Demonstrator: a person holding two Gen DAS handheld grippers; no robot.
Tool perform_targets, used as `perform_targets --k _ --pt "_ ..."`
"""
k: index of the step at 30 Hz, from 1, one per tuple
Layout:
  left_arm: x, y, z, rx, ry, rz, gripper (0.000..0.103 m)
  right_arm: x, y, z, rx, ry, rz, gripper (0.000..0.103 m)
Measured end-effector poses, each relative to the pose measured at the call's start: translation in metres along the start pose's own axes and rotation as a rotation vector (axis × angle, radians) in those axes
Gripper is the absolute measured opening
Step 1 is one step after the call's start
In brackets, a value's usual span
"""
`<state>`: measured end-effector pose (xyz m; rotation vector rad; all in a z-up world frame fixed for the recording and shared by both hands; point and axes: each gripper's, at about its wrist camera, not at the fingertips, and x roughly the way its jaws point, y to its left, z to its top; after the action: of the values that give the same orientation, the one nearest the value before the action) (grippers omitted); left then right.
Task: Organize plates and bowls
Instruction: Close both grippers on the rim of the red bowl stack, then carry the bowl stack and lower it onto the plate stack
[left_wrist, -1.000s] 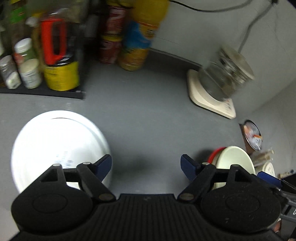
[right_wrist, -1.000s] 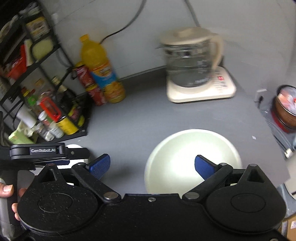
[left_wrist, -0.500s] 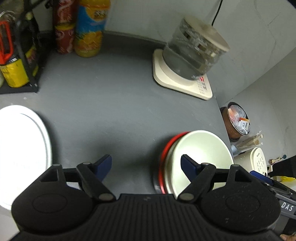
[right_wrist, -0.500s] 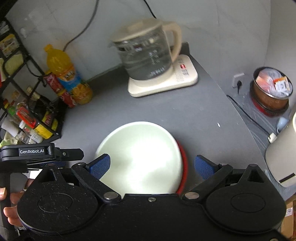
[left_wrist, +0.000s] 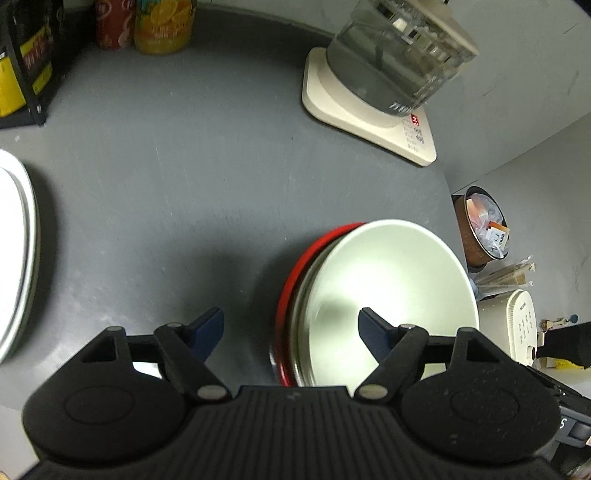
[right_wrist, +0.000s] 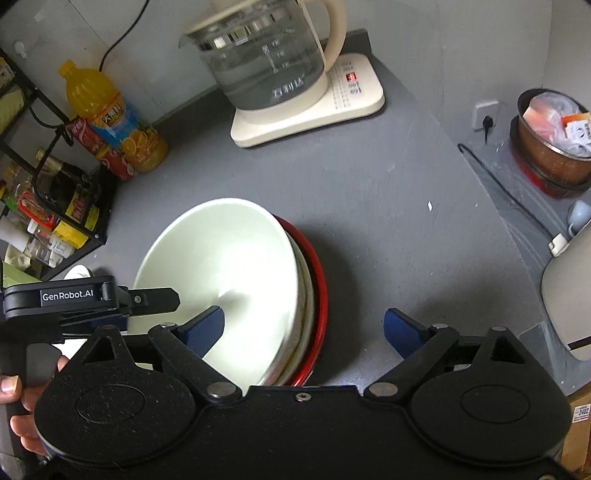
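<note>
In the left wrist view, white plates (left_wrist: 14, 258) lie at the far left edge, well apart from the left hand-held gripper (left_wrist: 291, 326). Its jaws stand wide, have just been closing a little, and straddle the near left rim of the bowl (left_wrist: 391, 291), pressing nothing. The pale bowl sits in a red dish (left_wrist: 291, 284) on the grey tabletop (left_wrist: 184, 166); another rim seems to lie between them, though glare blurs it. The kettle (left_wrist: 395, 59) stands far ahead. In the right wrist view, the right hand-held gripper (right_wrist: 303, 332), also wide and just closing, straddles the stack's near right rim, one pad over the bowl, the other over bare tabletop
</note>
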<state>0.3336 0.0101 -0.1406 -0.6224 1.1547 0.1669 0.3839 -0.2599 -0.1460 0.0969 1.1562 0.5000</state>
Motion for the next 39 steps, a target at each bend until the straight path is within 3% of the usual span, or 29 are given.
perform_targets --k 5,10,13,19,20,23,39 --pt "0.013 0.000 -0.004 -0.042 0.014 0.007 0.071 0.011 -0.004 0.000 0.009 0.036 0.029 0.083" --pt "0.025 0.005 -0.006 -0.095 0.045 0.007 0.051 0.023 -0.006 -0.001 0.007 0.073 0.040 0.078" --pt "0.029 0.009 -0.007 -0.119 0.058 0.004 0.043 0.028 -0.006 -0.001 0.007 0.088 0.043 0.075" --pt "0.035 0.012 -0.011 -0.143 0.075 -0.004 0.029 0.034 -0.011 -0.001 0.022 0.109 0.063 0.054" --pt "0.036 0.012 -0.011 -0.146 0.076 -0.006 0.028 0.035 -0.012 -0.001 0.024 0.113 0.071 0.046" --pt "0.038 0.011 -0.010 -0.146 0.073 -0.006 0.028 0.035 -0.009 -0.002 0.005 0.110 0.053 0.041" --pt "0.026 0.020 -0.011 -0.133 0.057 -0.004 0.026 0.024 0.018 -0.001 -0.050 0.079 0.052 0.038"
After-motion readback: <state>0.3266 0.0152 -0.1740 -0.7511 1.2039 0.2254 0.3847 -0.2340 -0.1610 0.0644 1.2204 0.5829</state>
